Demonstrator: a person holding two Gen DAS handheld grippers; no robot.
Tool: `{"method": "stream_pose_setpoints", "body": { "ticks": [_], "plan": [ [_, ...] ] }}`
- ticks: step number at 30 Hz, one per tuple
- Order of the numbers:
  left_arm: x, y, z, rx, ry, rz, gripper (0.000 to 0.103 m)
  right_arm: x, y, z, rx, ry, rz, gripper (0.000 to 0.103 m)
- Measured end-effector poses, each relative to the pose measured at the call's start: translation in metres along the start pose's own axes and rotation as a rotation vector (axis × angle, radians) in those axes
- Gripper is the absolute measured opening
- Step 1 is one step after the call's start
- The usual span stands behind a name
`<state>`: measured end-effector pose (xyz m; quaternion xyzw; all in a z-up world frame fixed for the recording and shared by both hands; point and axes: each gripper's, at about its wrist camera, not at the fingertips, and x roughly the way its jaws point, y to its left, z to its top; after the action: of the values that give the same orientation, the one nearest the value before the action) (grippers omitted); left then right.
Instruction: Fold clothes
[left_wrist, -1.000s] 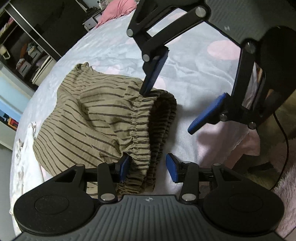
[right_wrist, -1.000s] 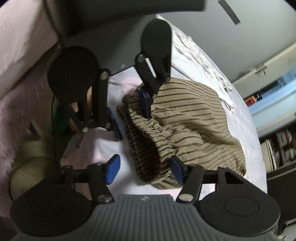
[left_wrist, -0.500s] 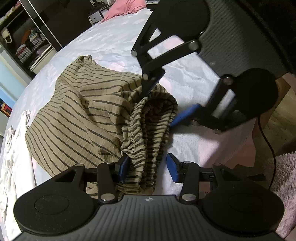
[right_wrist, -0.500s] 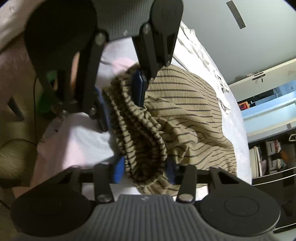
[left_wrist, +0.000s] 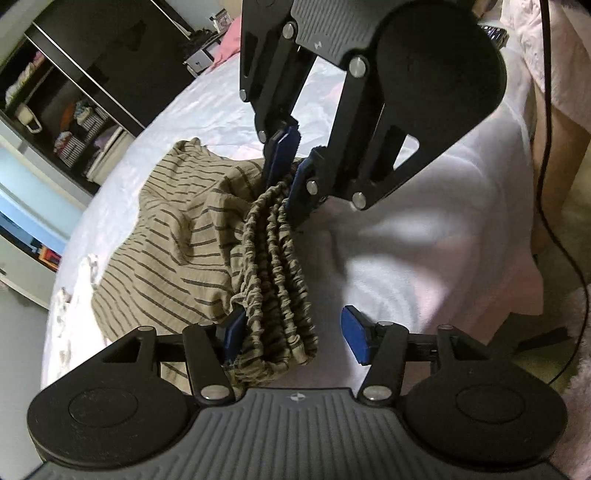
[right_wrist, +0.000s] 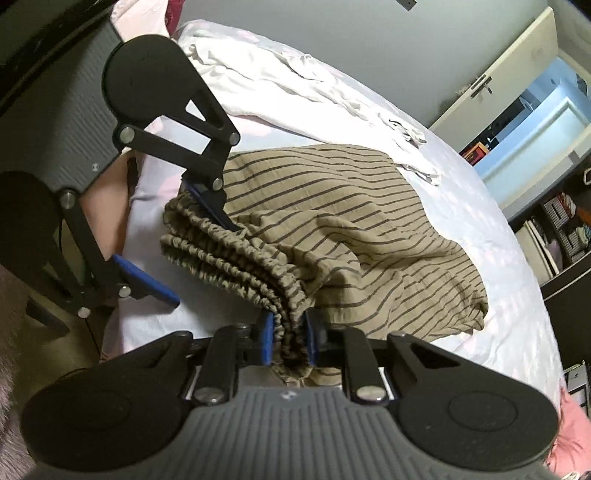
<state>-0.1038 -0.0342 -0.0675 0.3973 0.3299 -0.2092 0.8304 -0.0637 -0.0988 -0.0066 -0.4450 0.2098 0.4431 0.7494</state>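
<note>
Right gripper (right_wrist: 288, 341) has closed since half a second ago: its jaws were straddling the elastic waistband (left_wrist: 275, 266), now they're clamped on it. Garment has been bunched up too, waistband gathered into several stacked ruffled layers

Left gripper (left_wrist: 293, 334): jaws apart. One blue pad sits against the waistband's near end at 9 o'clock, the other pad is clear of the cloth at 3 o'clock, over bare sheet. Not gripping

Striped garment (right_wrist: 351, 221), tan with thin dark stripes, lies on the bed (left_wrist: 424, 229), body spread toward 10 o'clock in the left wrist view, waistband end raised between the two grippers. In the right wrist view the waistband runs from the clamped point out to 10 o'clock, where the left gripper stands

No readable writing or brand on the cloth; each gripper body carries a small round emblem, too small to read

Edges and room: bed edge is close behind the waistband, at 3 o'clock in the left view, with floor and a black cable (left_wrist: 554, 206) beyond. Open sheet beyond the garment. White crumpled cloth (right_wrist: 295, 81) at 12 o'clock in the right view, apart from the garment. Shelves (left_wrist: 74, 122) past the far bedside
</note>
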Motion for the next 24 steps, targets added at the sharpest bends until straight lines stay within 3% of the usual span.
{"method": "stream_pose_setpoints", "body": {
  "ticks": [4,9,14,19,24],
  "plan": [
    [0.001,-0.001,0.000,0.021,-0.005,0.041,0.041,-0.009,0.012,-0.008,-0.006,0.005,0.006,0.020],
    [-0.001,0.008,0.002,-0.009,0.001,0.011,0.020,-0.004,0.019,-0.006,-0.055,0.017,0.003,0.020],
    [-0.007,0.012,0.003,0.004,-0.001,-0.006,0.015,-0.008,0.033,-0.006,-0.157,0.014,-0.035,0.023],
    [-0.010,0.022,0.005,-0.016,0.001,-0.020,0.014,-0.012,0.055,-0.011,-0.289,-0.021,-0.088,0.051],
    [-0.015,0.026,0.008,-0.043,-0.003,-0.034,0.014,-0.012,0.074,-0.014,-0.385,-0.043,-0.167,0.064]
  ]
}}
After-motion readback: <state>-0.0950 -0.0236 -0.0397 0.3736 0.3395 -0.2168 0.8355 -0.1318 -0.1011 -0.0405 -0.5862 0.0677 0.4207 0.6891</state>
